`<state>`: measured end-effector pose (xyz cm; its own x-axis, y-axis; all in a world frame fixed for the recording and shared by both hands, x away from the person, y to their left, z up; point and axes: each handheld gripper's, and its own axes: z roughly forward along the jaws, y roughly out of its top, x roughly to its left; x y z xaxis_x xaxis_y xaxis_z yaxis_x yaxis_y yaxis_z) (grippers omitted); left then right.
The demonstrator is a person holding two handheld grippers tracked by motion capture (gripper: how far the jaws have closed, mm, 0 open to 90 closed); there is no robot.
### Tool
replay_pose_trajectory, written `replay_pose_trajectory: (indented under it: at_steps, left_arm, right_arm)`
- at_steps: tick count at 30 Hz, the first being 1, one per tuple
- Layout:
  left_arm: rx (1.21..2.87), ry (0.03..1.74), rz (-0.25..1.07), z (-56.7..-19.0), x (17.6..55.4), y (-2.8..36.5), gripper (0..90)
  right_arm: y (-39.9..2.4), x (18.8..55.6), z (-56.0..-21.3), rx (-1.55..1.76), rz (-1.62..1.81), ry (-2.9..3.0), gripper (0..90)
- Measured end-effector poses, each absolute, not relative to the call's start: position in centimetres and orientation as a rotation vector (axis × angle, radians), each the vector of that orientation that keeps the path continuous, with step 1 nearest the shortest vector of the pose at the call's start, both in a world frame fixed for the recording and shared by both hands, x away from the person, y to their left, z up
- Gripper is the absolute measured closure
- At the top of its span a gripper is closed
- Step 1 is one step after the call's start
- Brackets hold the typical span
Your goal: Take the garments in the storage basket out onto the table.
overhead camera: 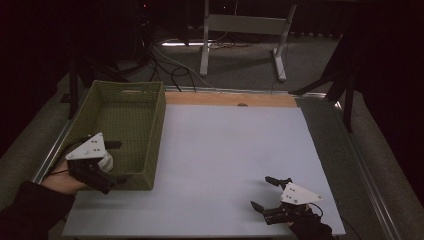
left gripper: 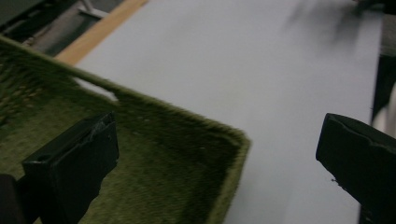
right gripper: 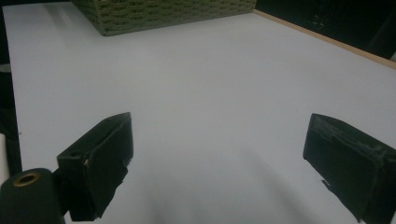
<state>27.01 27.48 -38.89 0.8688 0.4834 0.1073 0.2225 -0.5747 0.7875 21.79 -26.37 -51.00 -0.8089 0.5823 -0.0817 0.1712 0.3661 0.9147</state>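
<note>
Woven green basket (overhead camera: 125,132), rectangular, beside the gaping left tool (overhead camera: 114,162).

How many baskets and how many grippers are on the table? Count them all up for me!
Green basket: 1
Grippers: 2, the left gripper over the basket's near end and the right gripper over the white board
Total: 3

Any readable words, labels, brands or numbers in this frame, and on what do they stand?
None can be read. The green basket, the white table top, the left gripper and the right gripper show no lettering; the dots on the grippers' grey plates look like screws or holes, not text.
</note>
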Motion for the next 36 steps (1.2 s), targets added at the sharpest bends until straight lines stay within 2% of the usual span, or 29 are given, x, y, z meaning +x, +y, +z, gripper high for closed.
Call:
replay_pose_trajectory:
  at_steps: [7,14,27,36]
  left_arm:
    - [2.142,0.67,0.524,-38.8,28.2,31.2,0.5]
    - [2.15,0.813,0.551,-39.5,29.5,33.5,0.5]
    - [2.237,0.967,0.477,-40.6,31.7,34.3,0.5]
    - [2.348,1.069,0.346,-42.0,33.5,34.1,0.5]
  right_arm:
    - [-26.2,21.7,-51.0,0.659,1.435,2.235,8.4]
    - [-26.2,21.8,-51.0,0.656,1.417,2.243,8.4]
    - [-26.1,21.8,-51.1,0.657,1.429,2.238,8.4]
    - [-26.2,21.8,-51.0,0.669,1.431,2.241,8.5]
